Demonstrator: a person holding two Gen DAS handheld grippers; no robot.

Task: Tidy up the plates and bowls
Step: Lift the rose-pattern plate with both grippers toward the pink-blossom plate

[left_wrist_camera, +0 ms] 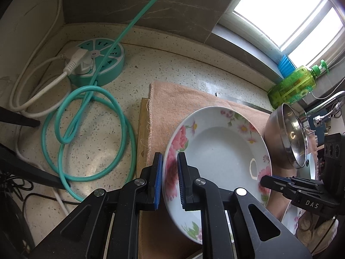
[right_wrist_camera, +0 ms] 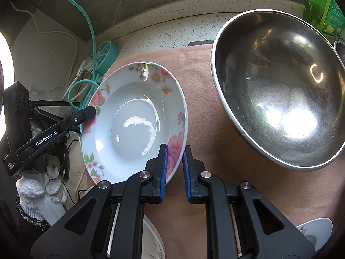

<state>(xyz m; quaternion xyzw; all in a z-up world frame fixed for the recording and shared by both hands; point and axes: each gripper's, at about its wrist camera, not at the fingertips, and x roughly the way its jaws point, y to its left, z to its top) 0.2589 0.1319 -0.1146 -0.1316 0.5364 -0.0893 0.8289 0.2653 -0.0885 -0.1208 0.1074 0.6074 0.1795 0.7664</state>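
Observation:
A white deep plate with pink flowers [left_wrist_camera: 220,151] is held tilted above a peach towel [left_wrist_camera: 172,108]. My left gripper [left_wrist_camera: 170,179] straddles its left rim, the blue pads close to the rim on both sides. My right gripper [right_wrist_camera: 174,168] straddles the opposite rim of the same plate [right_wrist_camera: 133,120], with a gap on the outer pad. The right gripper also shows at the right of the left wrist view [left_wrist_camera: 271,180]. A large steel bowl [right_wrist_camera: 280,90] stands tilted on the towel to the right.
A teal round power strip [left_wrist_camera: 99,62] with a teal cable and a white cable lies at the back left on the speckled counter [left_wrist_camera: 172,60]. A green soap bottle [left_wrist_camera: 295,84] stands by the window. More flowered dishes [right_wrist_camera: 314,226] lie at the near edge.

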